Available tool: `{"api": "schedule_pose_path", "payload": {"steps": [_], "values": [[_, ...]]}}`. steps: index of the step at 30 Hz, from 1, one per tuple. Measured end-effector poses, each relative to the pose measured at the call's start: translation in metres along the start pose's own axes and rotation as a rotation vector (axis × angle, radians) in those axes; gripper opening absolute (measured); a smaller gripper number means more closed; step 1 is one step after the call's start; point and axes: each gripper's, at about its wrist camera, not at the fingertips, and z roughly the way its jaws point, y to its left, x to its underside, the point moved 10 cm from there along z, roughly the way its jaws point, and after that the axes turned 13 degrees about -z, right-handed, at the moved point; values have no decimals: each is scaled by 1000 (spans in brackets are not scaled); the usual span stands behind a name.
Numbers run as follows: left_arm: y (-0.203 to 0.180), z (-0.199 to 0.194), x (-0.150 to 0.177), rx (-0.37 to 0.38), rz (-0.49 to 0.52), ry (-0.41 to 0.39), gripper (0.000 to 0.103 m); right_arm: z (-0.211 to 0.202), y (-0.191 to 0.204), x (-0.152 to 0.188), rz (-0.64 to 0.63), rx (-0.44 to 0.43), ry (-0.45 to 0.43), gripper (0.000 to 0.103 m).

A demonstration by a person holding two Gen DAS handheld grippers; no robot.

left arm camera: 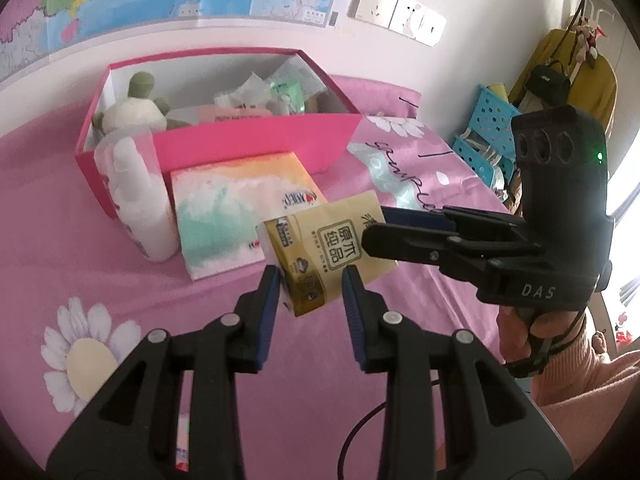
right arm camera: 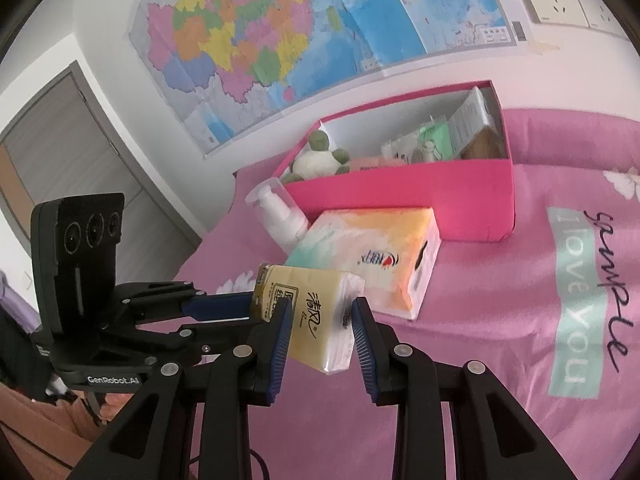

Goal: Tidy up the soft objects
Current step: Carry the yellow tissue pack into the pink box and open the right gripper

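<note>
I have both grippers, left [left arm camera: 310, 288] and right [right arm camera: 320, 320], clamped on the yellow pack [left arm camera: 324, 248], mid-frame above the bed [left arm camera: 80, 240]. The box [left arm camera: 256, 140], upper centre, already holds soft things; this pack and the big pack [left arm camera: 236, 216] beside it remain.

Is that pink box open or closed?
Open: the pink box has no lid on, and a plush toy and packets show inside.
</note>
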Motion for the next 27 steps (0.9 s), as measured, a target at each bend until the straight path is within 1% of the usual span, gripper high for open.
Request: {"api": "schedule_pose_path", "payload": {"steps": [27], "values": [[7,3,-55,-27,5,-58,34,2,-15,-54,-40,2,-68,32]]}}
